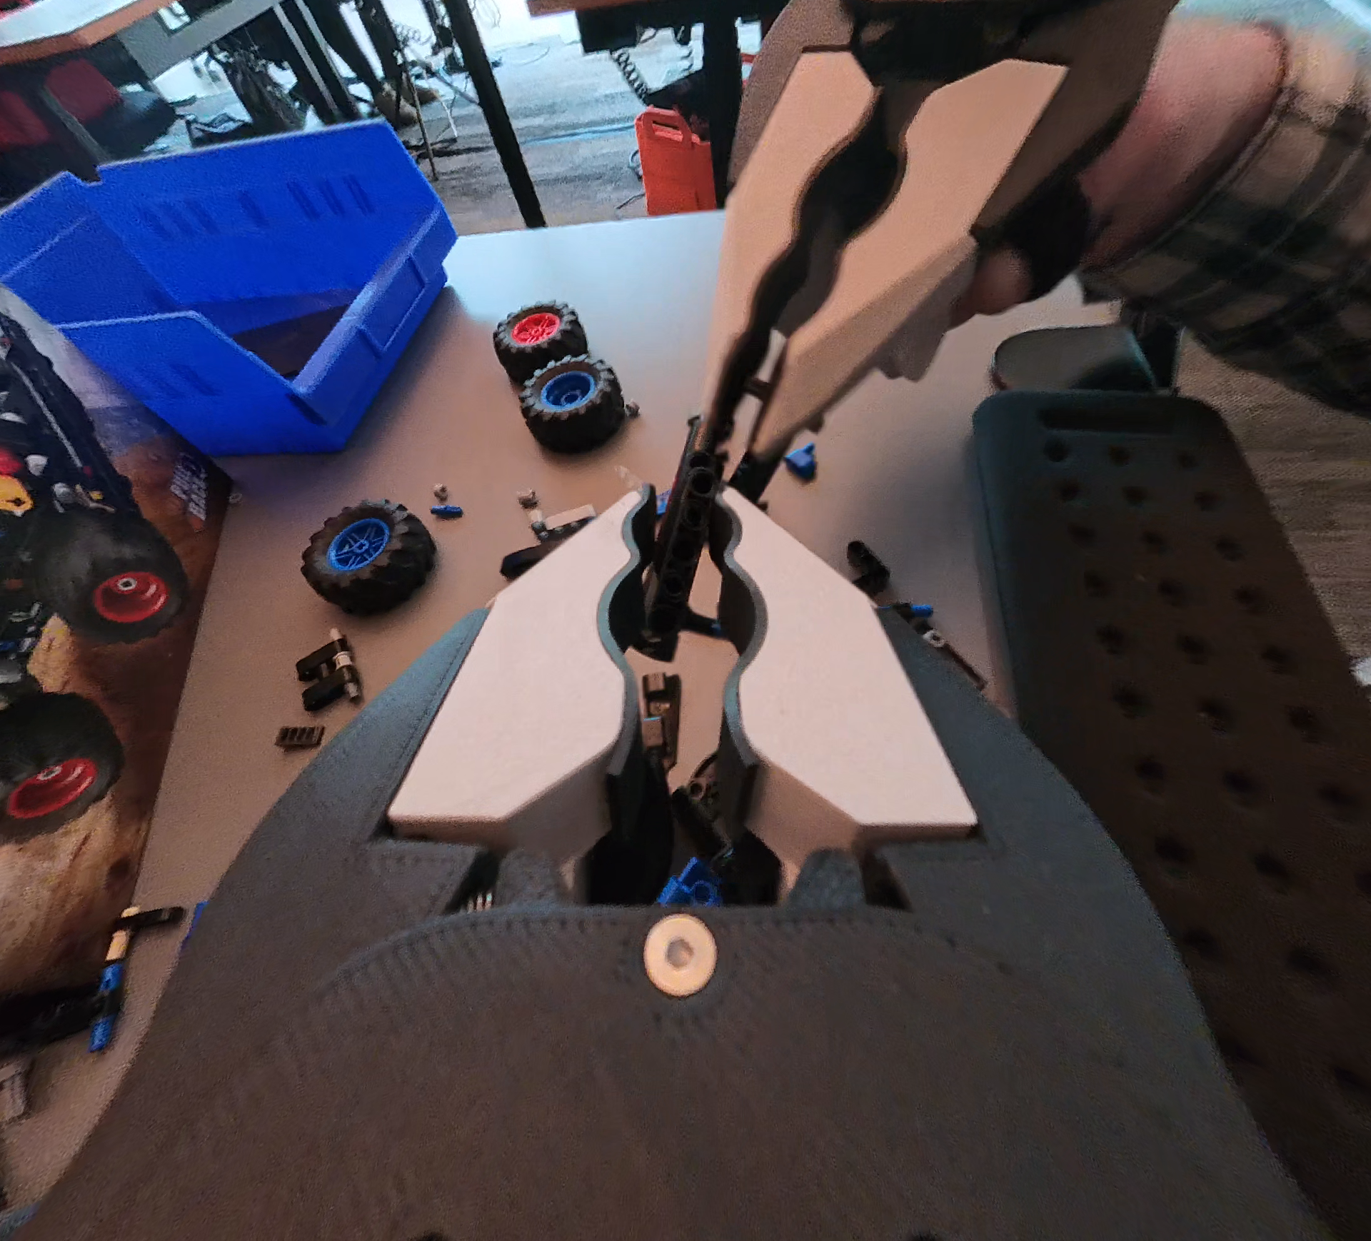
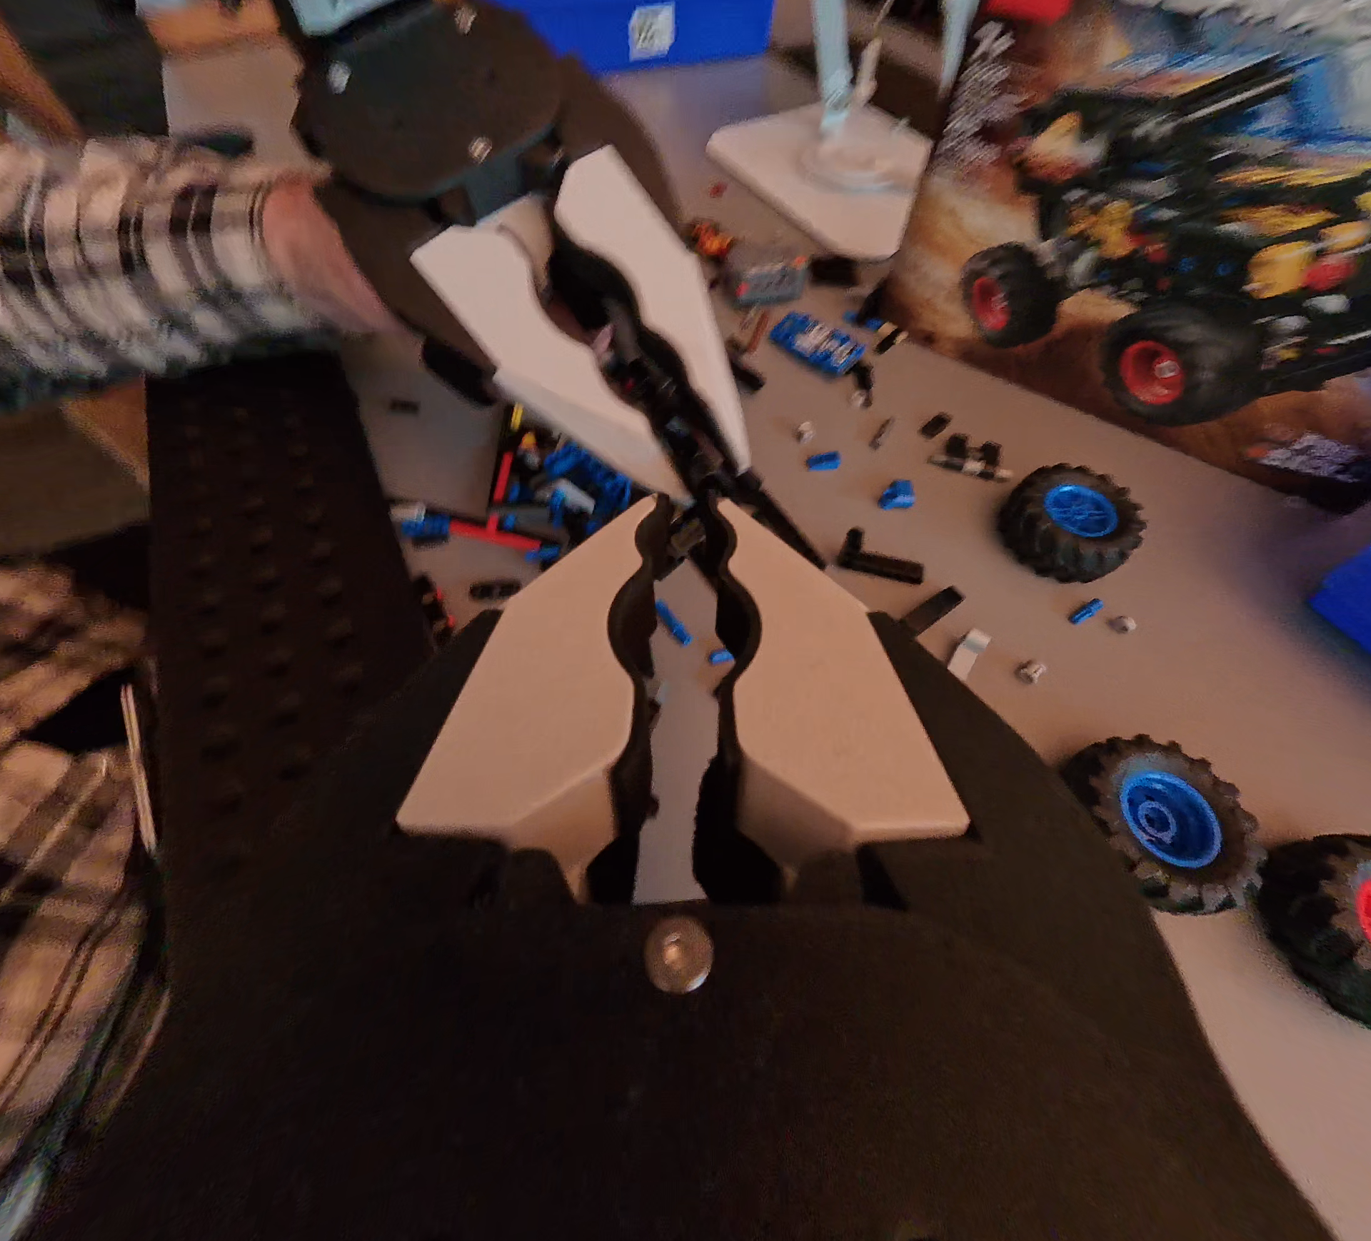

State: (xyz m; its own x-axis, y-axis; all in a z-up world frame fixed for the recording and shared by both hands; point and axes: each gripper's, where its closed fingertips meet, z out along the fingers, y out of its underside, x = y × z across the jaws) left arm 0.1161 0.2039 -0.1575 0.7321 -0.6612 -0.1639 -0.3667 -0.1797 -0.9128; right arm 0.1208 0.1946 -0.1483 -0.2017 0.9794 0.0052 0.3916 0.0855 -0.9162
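Both grippers are meeting above the desk (image 1: 853, 330): the left gripper (image 1: 679, 508) is pinching a black holed beam (image 1: 686, 538), the right gripper (image 2: 686, 508) is pinching its other end; loose wheels (image 1: 369, 554) are lying unattached.

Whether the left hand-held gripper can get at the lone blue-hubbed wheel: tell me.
Probably not now: the left hand-held gripper is shut on a black beam, which the right hand-held gripper also grips. The way to the blue-hubbed wheel looks open.
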